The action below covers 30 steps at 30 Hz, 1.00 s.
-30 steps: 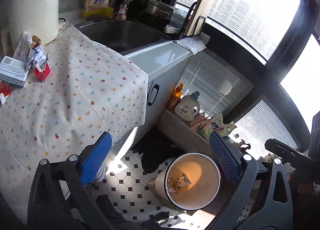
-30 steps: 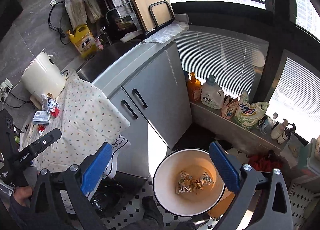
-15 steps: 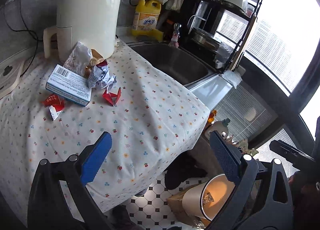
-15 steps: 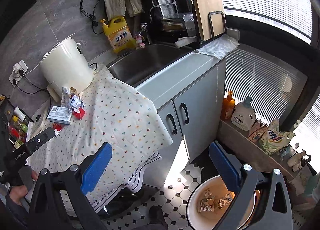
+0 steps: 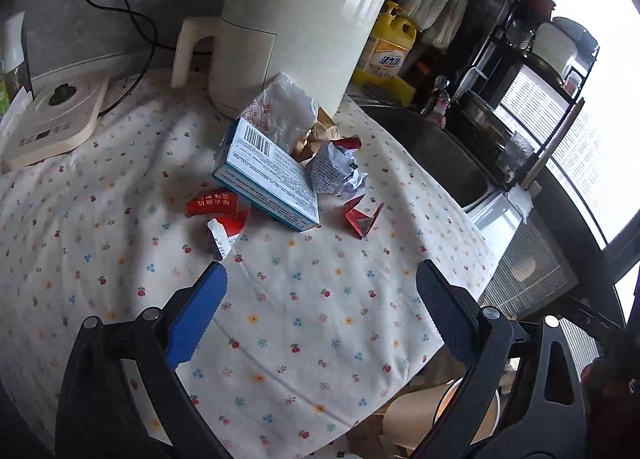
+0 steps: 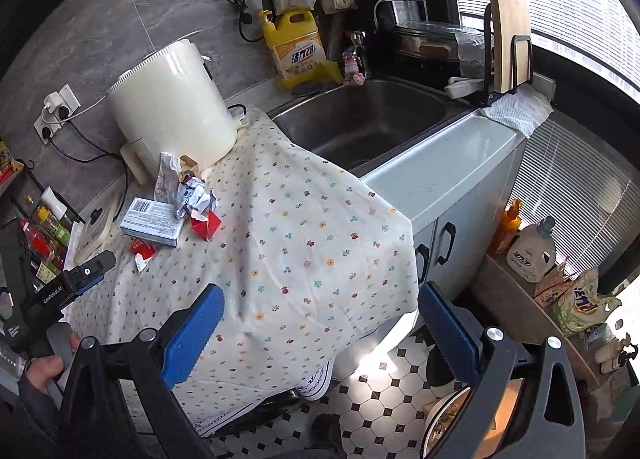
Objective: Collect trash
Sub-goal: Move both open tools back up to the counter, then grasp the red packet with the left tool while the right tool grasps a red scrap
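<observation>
Trash lies in a heap on the flowered cloth (image 5: 304, 299): a blue-and-white box (image 5: 267, 175), a crumpled paper ball (image 5: 336, 173), a clear wrapper (image 5: 284, 111), red wrappers (image 5: 212, 205) and a red folded scrap (image 5: 362, 219). My left gripper (image 5: 320, 311) is open and empty, just short of the heap. The heap also shows in the right wrist view, with the box (image 6: 154, 221) and paper ball (image 6: 194, 199). My right gripper (image 6: 320, 333) is open and empty over the cloth's hanging edge. The trash bin (image 6: 448, 423) is on the floor, mostly hidden behind the right finger.
A white cylindrical appliance (image 5: 296, 19) stands right behind the heap. A white scale-like device (image 5: 52, 115) lies at the left. The sink (image 6: 368, 119) and yellow detergent bottle (image 6: 296, 47) are beyond. Bottles (image 6: 530, 249) stand on a low ledge by the window.
Both grippers swung away from the floor bin toward the counter. The left gripper came close to the trash heap. The bin has slid to the lower edge of both views.
</observation>
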Each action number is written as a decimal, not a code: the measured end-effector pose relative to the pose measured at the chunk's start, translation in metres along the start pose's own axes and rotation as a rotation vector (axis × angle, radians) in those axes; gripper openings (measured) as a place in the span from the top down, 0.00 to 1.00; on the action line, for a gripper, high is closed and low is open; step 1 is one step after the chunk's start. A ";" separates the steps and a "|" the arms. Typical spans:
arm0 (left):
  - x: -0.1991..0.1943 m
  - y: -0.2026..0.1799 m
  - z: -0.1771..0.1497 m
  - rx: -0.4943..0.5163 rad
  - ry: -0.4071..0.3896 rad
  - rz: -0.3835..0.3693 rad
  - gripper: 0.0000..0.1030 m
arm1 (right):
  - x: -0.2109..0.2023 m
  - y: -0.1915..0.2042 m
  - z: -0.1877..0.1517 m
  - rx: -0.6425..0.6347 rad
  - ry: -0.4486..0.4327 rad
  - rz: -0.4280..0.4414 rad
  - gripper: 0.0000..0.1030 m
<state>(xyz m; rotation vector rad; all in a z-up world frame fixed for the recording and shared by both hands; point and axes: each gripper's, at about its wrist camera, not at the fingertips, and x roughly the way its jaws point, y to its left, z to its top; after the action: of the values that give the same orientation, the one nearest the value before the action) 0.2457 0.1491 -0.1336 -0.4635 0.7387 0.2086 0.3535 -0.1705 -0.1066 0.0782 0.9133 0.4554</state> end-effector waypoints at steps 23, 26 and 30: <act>0.083 0.094 0.040 0.004 0.168 -0.021 0.38 | 0.077 0.089 0.024 -0.004 0.036 -0.011 0.08; 0.091 0.088 0.045 0.044 0.170 -0.018 0.38 | 0.079 0.090 0.026 0.010 0.034 -0.027 0.08; 0.099 0.082 0.051 0.072 0.175 -0.026 0.38 | 0.083 0.091 0.027 0.023 0.038 -0.039 0.08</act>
<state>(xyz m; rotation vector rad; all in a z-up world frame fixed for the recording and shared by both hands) 0.3198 0.2477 -0.1962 -0.4264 0.9074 0.1174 0.3867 -0.0509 -0.1286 0.0729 0.9562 0.4109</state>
